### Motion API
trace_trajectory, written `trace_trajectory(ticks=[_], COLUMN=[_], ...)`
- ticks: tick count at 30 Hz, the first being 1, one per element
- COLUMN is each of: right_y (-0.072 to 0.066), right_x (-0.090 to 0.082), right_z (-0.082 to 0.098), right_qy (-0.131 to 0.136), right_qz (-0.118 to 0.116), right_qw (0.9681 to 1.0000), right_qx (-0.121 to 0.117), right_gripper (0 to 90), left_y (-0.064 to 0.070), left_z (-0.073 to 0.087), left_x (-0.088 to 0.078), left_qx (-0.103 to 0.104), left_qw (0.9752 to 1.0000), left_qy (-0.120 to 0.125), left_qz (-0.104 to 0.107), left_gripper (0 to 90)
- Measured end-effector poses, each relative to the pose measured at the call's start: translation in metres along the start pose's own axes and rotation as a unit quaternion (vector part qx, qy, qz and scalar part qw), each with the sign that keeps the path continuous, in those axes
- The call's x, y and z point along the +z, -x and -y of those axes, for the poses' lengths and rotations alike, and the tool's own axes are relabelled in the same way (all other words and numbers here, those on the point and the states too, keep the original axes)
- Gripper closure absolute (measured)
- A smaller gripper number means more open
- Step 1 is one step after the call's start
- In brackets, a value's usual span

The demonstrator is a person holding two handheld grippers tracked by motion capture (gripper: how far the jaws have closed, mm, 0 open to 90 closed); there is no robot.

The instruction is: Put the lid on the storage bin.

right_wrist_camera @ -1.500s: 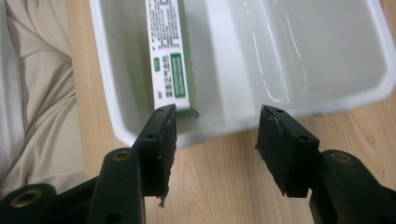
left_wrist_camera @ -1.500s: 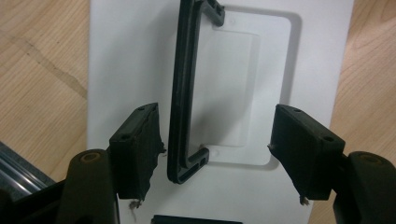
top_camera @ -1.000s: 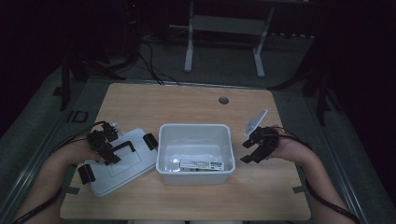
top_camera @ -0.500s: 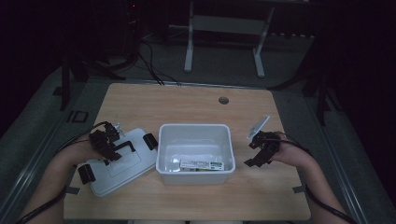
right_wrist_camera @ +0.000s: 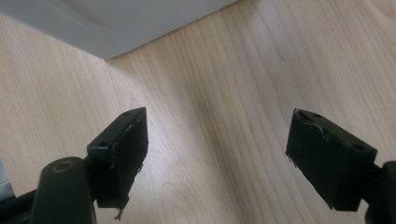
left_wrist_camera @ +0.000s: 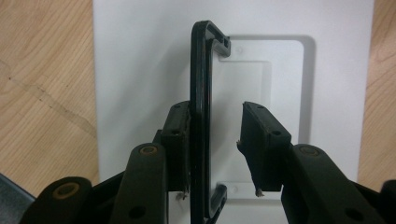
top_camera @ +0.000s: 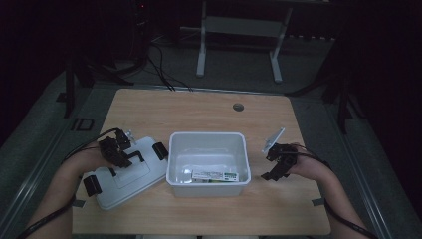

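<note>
1. Far left, the left gripper (top_camera: 119, 149) sits over the flat white plastic lid (top_camera: 127, 174) lying on the light wooden table (top_camera: 199, 109). Its jaws have just been closing around the lid's raised black plastic handle (left_wrist_camera: 201, 116): one pad touches, the other is apart, so no clamp yet.
2. Middle: a white rectangular plastic bin (top_camera: 208, 164), uncovered, just beside the lid, with a flat labelled packet (top_camera: 215, 175) inside.
3. Right: the right gripper (top_camera: 276, 162) is released, jaws wide, nothing between them, low over bare wood near the bin.
</note>
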State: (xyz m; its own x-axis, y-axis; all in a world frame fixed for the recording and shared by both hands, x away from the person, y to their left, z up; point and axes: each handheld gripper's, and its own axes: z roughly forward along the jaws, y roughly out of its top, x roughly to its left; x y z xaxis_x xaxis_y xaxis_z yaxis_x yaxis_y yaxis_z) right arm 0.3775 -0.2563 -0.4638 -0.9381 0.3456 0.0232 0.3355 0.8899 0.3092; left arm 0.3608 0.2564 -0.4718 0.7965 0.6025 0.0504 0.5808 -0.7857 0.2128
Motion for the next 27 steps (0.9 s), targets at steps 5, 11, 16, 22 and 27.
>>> trace_trajectory(ticks=[5,11,16,22,27], right_y=[-0.002,-0.005,-0.007,-0.007,-0.008], right_x=[0.007,0.013,0.016,0.017,0.016], right_z=[0.004,0.009,0.015,0.019,0.021], right_qy=[0.003,0.010,0.015,0.017,0.022], right_qz=[0.009,0.006,0.003,0.002,0.006], right_qw=[1.0000,0.9999,0.9999,0.9998,0.9997], right_qx=[0.001,0.002,0.006,0.010,0.010], right_gripper=[17.8,17.8,17.8,17.8,16.9], left_y=[-0.001,-0.002,-0.001,-0.002,-0.001], left_z=[0.001,0.002,0.001,0.007,0.011], left_x=[-0.001,0.002,-0.001,-0.021,-0.042], left_qx=[-0.002,-0.001,0.014,0.011,0.014], left_qw=[1.0000,0.9999,0.9997,0.9998,0.9997], left_qy=[0.003,0.004,-0.003,0.012,0.015], left_qz=[0.007,0.017,0.019,0.015,0.013], left_gripper=[70.8,81.5,83.8,83.9,83.9])
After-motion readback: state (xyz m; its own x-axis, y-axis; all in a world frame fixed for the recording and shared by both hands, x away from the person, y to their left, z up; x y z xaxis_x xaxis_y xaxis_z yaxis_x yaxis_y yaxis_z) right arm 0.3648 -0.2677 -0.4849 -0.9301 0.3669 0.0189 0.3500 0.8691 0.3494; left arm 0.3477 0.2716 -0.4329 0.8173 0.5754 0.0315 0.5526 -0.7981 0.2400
